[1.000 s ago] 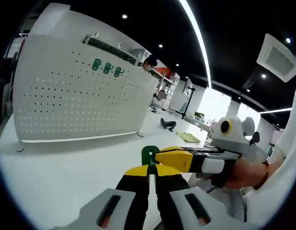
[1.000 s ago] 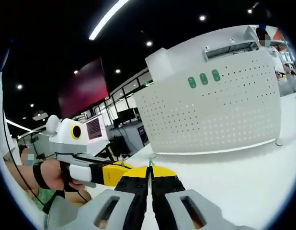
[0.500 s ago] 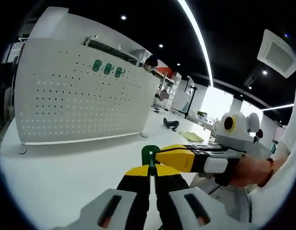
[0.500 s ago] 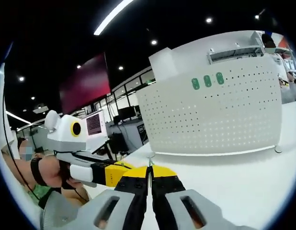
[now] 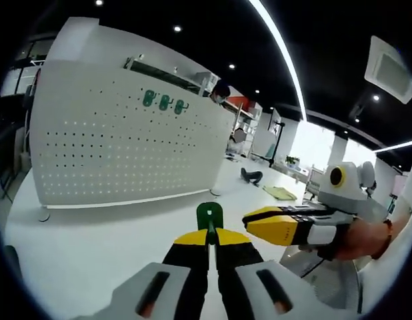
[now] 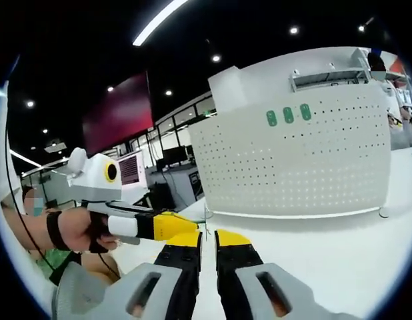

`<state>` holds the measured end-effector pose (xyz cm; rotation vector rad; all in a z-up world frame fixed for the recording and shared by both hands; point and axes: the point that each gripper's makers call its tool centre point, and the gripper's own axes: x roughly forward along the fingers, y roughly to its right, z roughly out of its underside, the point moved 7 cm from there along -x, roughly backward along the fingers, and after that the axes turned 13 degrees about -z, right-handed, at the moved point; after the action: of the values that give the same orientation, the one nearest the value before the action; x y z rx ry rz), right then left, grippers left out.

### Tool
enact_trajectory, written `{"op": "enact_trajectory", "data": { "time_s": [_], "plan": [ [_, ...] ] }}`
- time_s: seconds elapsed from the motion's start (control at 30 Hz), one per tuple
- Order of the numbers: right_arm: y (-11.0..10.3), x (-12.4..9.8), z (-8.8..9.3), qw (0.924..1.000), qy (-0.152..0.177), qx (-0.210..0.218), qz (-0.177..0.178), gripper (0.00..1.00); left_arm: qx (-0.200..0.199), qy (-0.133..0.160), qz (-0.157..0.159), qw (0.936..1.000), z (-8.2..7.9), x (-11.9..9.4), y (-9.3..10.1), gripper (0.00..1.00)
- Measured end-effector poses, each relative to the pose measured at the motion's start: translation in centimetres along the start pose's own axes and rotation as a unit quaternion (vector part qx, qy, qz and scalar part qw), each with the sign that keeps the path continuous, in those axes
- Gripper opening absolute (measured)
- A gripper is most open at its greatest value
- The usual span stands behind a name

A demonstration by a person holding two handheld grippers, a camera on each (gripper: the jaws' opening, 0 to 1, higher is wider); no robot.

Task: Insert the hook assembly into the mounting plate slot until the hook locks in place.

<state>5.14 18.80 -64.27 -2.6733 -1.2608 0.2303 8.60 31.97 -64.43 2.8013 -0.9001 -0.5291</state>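
Green hook piece (image 5: 209,215) sits pinched at the tips of your left hand-held gripper (image 5: 211,239), jaws tight on it w/ no gap. That grip is the same as half a sec ago.

What changed: your right hand-held gripper (image 6: 207,235) has let go. Before, its yellow tips were pressed together right by the hook; now its jaws stand apart w/ a clear gap and nothing between them. In the left gripper view you see the right hand-held gripper (image 5: 258,220) off to the right side, a bit away from the green piece, not touching it. Earlier its tip was right up against the green piece.

In the right gripper view, your left hand-held gripper (image 6: 183,225) comes in from the left, its yellow tip just beside your right jaws. A thin metal wire (image 6: 205,215) sticks up near there, prob. part of the hook, too small to be sure.

White peg board (image 5: 126,150) stands upright on the white desk (image 5: 86,240), well apart from both tips. It looks a bit further right in the left view than before, but that's your hand moving, not the board. 3 green plates (image 5: 164,102) sit in a row near the top of the board, same spot as before.
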Motion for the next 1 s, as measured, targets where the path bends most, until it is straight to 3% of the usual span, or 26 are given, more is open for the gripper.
{"op": "enact_trajectory", "data": {
  "time_s": [0.53, 0.73, 1.0],
  "plan": [
    [-0.2, -0.8, -0.3, 0.9998, -0.006, -0.019, 0.008, 0.15, 0.01, 0.022, -0.031, 0.9992, -3.3, 2.5, -0.5, 0.02],
    [-0.2, -1.0, -0.5, 0.9997, -0.009, -0.021, 0.008, 0.16, 0.004, 0.05, -0.025, 0.9984, -5.0, 3.4, -0.5, 0.02],
    [-0.3, -1.7, -0.3, 0.9996, -0.015, -0.024, 0.01, 0.18, 0.016, 0.061, -0.042, 0.9971, -6.8, 4.5, -1.4, 0.02]
  ]
}}
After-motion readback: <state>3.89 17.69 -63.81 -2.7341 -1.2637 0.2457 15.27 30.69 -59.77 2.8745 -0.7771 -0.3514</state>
